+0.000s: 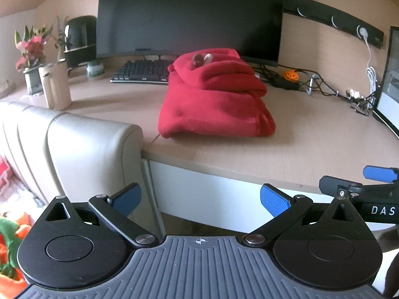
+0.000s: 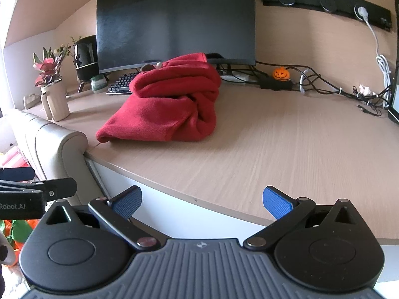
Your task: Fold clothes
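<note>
The left gripper (image 1: 200, 199) is closest to the camera. Its two blue fingers (image 1: 274, 203) are spread wide apart and hold nothing. It hangs in the air in front of the desk (image 1: 299, 149), below the desk's front edge. The right gripper (image 2: 202, 201) is the same: its blue fingers (image 2: 276, 205) are wide apart and empty, and it sits just in front of the desk edge too. Each gripper can be seen at the side of the other one's view, so they are side by side.

Next to the desk on the left is a pale padded chair back (image 1: 74, 144), touching the desk corner.

On the desk lies the red garment (image 1: 214, 94). It is soft and fuzzy and is folded into a thick bundle. It rests on the left part of the desk, near the front corner by the chair, well apart from both grippers. A small brown and white bit (image 1: 202, 58) sits on top of it; it is too blurry to tell what it is.

Behind the bundle is a dark keyboard (image 1: 142, 71). To the left stand a tan vase (image 1: 56, 87) and pink flowers (image 1: 31, 47). Farther back is a big black monitor (image 1: 189, 17), switched off. To the right are a small orange pumpkin (image 2: 280, 73) and a tangle of cables (image 2: 349, 92) by the wall
</note>
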Motion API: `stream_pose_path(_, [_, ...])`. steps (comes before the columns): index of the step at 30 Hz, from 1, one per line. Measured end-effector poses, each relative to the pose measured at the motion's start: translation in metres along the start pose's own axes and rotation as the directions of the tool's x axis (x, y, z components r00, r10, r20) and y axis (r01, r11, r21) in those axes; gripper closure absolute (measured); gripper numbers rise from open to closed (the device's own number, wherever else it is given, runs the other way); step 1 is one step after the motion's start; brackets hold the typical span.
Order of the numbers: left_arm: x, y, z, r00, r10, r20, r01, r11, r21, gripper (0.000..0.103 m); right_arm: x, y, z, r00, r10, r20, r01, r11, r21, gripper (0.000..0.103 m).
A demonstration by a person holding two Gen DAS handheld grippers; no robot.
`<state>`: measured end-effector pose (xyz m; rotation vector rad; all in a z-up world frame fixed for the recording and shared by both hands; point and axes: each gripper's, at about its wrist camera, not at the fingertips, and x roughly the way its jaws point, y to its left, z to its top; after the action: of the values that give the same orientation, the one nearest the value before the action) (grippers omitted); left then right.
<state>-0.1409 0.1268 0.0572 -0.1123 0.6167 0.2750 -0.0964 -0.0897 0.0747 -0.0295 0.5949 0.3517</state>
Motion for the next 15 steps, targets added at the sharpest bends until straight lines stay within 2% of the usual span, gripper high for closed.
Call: stream_pose_path(15, [-0.0043, -0.0024, 0.0018, 1.0, -0.003, 0.007, 0.003, 1.0, 0.004, 0.0, 0.0002, 0.0052, 0.0001, 1.0, 0.009, -0.005, -0.009, 0.999, -0.031, 0.0])
